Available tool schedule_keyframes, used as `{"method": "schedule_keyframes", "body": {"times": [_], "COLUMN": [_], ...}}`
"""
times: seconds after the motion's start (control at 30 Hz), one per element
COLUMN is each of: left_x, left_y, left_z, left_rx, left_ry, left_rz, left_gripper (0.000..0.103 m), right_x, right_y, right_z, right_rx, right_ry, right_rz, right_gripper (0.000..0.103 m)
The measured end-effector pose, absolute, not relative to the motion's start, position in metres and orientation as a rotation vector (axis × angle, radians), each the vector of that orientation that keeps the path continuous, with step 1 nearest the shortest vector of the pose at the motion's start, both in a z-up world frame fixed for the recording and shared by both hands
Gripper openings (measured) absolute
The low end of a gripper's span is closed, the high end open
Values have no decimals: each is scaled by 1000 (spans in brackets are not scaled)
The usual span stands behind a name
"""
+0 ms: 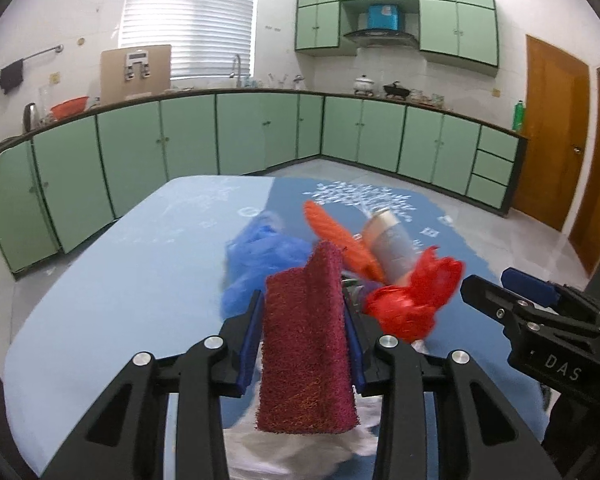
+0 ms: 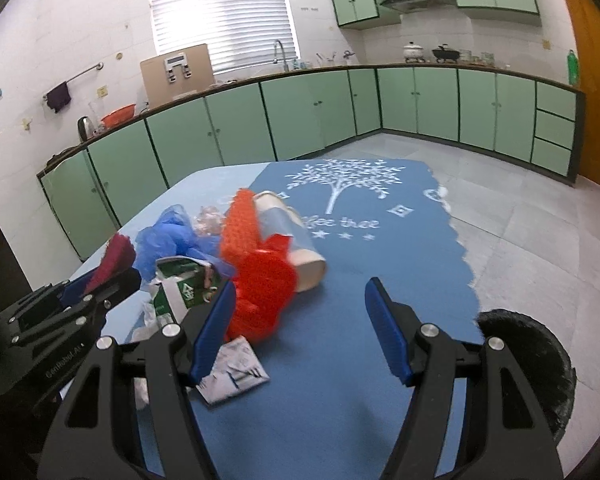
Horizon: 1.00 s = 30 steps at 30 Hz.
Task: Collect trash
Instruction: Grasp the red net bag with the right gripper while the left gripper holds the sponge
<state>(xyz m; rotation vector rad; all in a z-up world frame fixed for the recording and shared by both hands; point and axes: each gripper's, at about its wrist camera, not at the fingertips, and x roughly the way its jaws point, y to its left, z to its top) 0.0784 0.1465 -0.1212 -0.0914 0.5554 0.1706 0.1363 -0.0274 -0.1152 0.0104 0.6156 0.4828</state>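
Observation:
My left gripper is shut on a dark red scouring pad, which stands up between its blue pads. Beyond it on the table lies a heap of trash: a blue plastic bag, an orange mesh piece, a toppled paper cup and a crumpled red bag. In the right wrist view my right gripper is open above the cloth, with nothing pressed between its fingers. The red bag lies just ahead of its left finger, beside a green carton and a white wrapper.
The table has a dark blue cloth with a white tree print over a light blue cover. A black bin stands on the floor by the table's right edge. Green kitchen cabinets run along the far walls.

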Motion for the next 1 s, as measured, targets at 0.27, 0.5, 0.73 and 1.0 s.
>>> {"method": "schedule_keyframes", "body": {"times": [0.27,0.5,0.73,1.0], "left_x": [81,83,74,66], "left_y": [160,164,163,151], "left_z": [-132,-133,-126,-104], "left_rx": [-91,-100,-107,-103], "left_ry": [573,567,541,500], "left_rz": [194,194,196,167], "left_gripper": [36,36,36,36], "right_x": [154,153,143,133], "right_y": [3,19,19,5], "right_z": [-135,-138,-119,-82], "right_rx": [-40,-69,-62,-37], "right_ry": [671,697,649,570], "right_rz": [490,571,615,612], "right_gripper": [65,31,23,23]}}
